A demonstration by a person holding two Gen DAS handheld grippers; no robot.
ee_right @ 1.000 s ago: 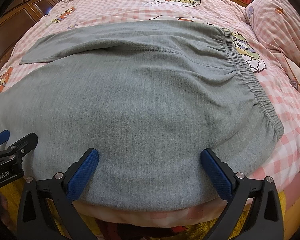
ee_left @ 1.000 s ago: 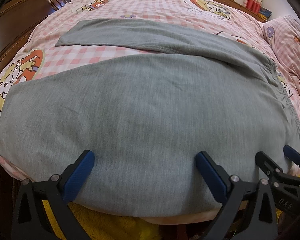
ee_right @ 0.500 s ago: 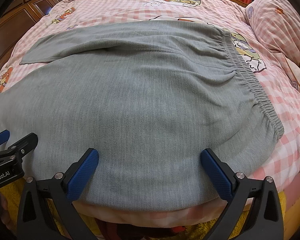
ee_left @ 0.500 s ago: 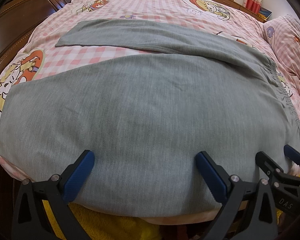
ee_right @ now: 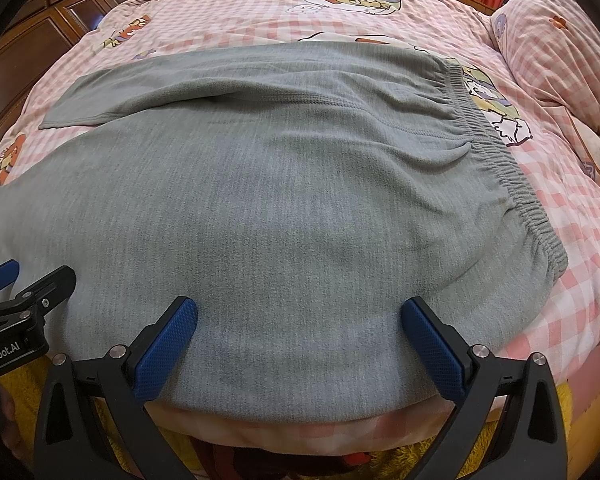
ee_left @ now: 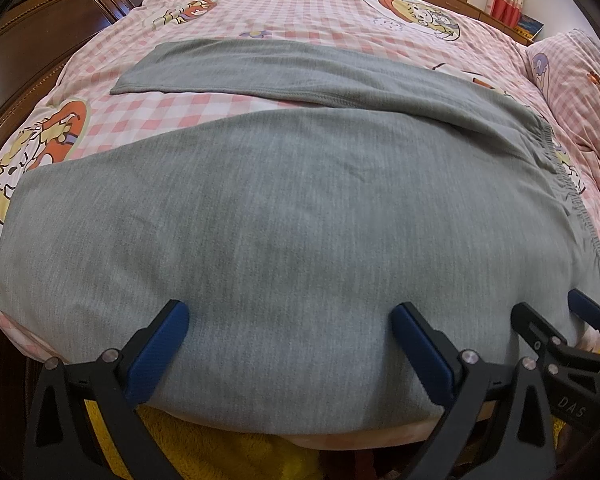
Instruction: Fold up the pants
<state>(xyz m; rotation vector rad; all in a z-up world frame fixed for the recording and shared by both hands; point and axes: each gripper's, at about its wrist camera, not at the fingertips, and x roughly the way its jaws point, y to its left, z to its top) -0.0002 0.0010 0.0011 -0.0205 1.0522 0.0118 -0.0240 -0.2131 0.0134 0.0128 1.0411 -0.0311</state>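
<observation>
Grey pants (ee_left: 284, 208) (ee_right: 284, 200) lie flat on the bed, legs spread apart toward the left, elastic waistband (ee_right: 512, 176) at the right. My left gripper (ee_left: 290, 332) stands open at the near edge of the nearer leg, blue pads on either side of the cloth edge. My right gripper (ee_right: 300, 332) is open too, at the near edge of the seat, closer to the waistband. Each gripper shows in the other's view: the right gripper (ee_left: 556, 320) at the right edge, the left gripper (ee_right: 32, 284) at the left edge. Nothing is held.
The bed carries a pink checked cover (ee_right: 380, 20) with cartoon prints. A pillow (ee_right: 560, 56) lies at the right. Dark wooden panelling (ee_left: 52, 20) runs along the left. Yellow fluffy fabric (ee_left: 228, 456) sits below the bed's near edge.
</observation>
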